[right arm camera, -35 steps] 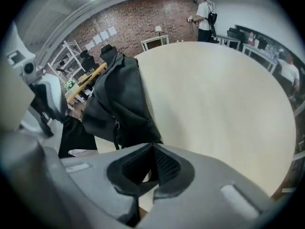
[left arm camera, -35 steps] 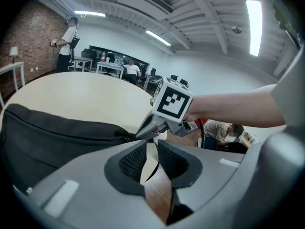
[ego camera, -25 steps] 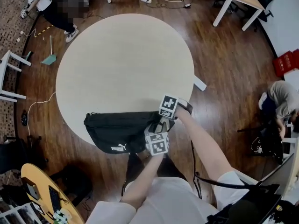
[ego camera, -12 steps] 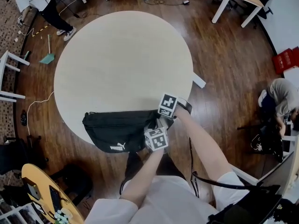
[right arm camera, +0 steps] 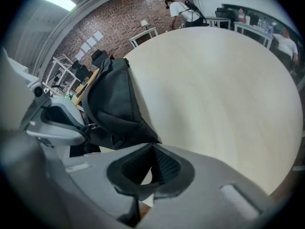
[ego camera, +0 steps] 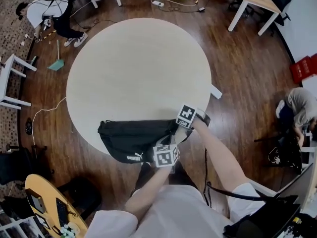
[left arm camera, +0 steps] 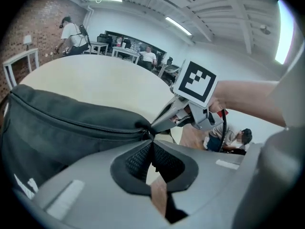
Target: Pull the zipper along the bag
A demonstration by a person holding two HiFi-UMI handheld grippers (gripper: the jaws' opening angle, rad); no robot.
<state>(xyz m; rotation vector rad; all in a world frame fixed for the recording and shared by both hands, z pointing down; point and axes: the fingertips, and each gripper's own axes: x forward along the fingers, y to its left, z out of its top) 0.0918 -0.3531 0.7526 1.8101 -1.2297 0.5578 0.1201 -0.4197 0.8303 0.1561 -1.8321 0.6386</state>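
Observation:
A black waist bag point(ego camera: 131, 139) with a white logo lies at the near edge of the round beige table point(ego camera: 138, 68). Its closed zipper point(left arm camera: 86, 127) runs along the top. Both grippers meet at the bag's right end. In the left gripper view my left gripper point(left arm camera: 152, 140) is shut, its tips on the zipper pull point(left arm camera: 146, 133). My right gripper point(left arm camera: 162, 120) pinches the bag's end just beyond that. In the right gripper view the right gripper point(right arm camera: 153, 146) is shut on the bag's corner point(right arm camera: 143, 132). In the head view, the left gripper point(ego camera: 167, 144) is nearer me and the right gripper point(ego camera: 179, 129) is behind it.
The bag partly overhangs the table's front rim above the wooden floor point(ego camera: 237, 68). A yellow table point(ego camera: 44, 202) stands at the lower left. White furniture point(ego camera: 12, 78) and a person point(ego camera: 52, 14) are far left, another person point(ego camera: 299, 103) at the right.
The head view has shifted a little. Both grippers stay at the bag's right end and the bag lies in the same spot. The person at the far left has moved.

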